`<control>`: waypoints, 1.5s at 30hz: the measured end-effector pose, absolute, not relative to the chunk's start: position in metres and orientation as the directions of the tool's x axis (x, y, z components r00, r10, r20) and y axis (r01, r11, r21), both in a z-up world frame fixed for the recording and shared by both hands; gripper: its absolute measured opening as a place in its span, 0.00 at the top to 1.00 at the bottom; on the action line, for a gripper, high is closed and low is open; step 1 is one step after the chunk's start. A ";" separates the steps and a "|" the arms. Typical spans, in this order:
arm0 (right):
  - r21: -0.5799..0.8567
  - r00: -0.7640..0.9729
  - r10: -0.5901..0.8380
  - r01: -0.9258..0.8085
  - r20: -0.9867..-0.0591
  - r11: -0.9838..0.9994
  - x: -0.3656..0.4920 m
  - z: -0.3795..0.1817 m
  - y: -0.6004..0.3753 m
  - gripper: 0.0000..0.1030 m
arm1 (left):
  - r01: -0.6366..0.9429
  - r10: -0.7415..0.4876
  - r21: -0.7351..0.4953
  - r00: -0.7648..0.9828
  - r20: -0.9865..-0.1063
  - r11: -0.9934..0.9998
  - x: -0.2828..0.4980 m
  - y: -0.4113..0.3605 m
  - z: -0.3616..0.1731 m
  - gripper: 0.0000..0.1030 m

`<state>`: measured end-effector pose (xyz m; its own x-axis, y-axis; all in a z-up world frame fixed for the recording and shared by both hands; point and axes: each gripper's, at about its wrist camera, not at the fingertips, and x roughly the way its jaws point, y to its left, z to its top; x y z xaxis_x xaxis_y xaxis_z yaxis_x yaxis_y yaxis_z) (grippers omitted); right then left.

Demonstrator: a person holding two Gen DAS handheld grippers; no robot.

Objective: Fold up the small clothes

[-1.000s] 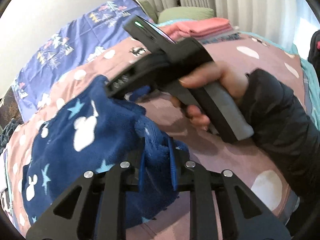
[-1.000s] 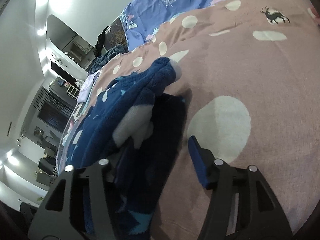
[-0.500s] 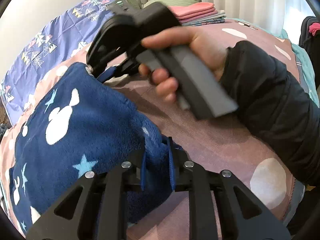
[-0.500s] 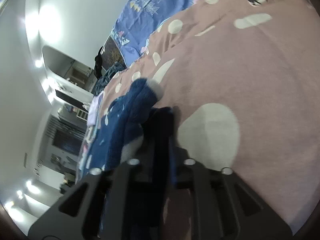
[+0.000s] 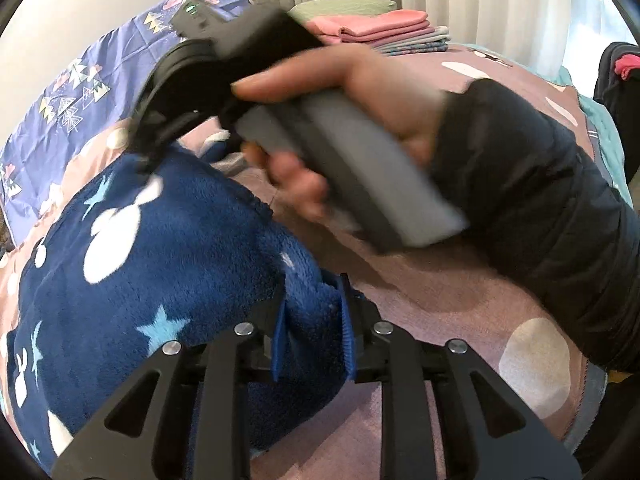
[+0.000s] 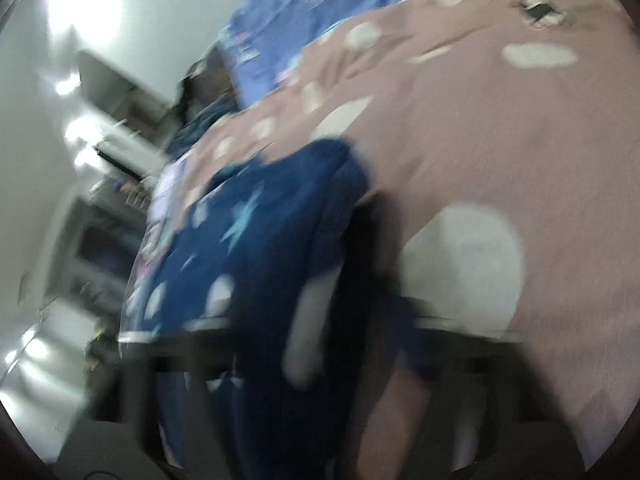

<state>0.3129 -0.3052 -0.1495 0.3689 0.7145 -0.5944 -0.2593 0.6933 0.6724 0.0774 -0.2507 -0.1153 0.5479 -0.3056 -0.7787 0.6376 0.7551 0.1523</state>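
Pinching a fold of the navy fleece garment [image 5: 168, 264] between its easing pads, the left gripper [image 5: 312, 332] held on; ahead, the right gripper [image 5: 148, 152] was closing on its far edge.

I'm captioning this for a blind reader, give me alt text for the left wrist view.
The left gripper pinches an edge of a navy fleece garment on a pink spotted blanket, its jaws opening slightly. Beyond, a hand holds the right gripper at the garment's far edge.
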 end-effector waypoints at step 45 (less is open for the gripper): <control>0.106 0.704 0.568 -0.584 -0.426 0.805 0.086 -0.034 -0.201 0.33 | -0.255 0.105 -0.193 0.818 -0.566 0.948 -0.048 0.156 -0.078 0.41</control>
<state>0.0864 -0.2011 -0.0344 0.7044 0.5676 -0.4263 -0.5844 0.8046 0.1056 -0.0475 0.1557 -0.0782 0.8179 0.1049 -0.5658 -0.2547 0.9477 -0.1925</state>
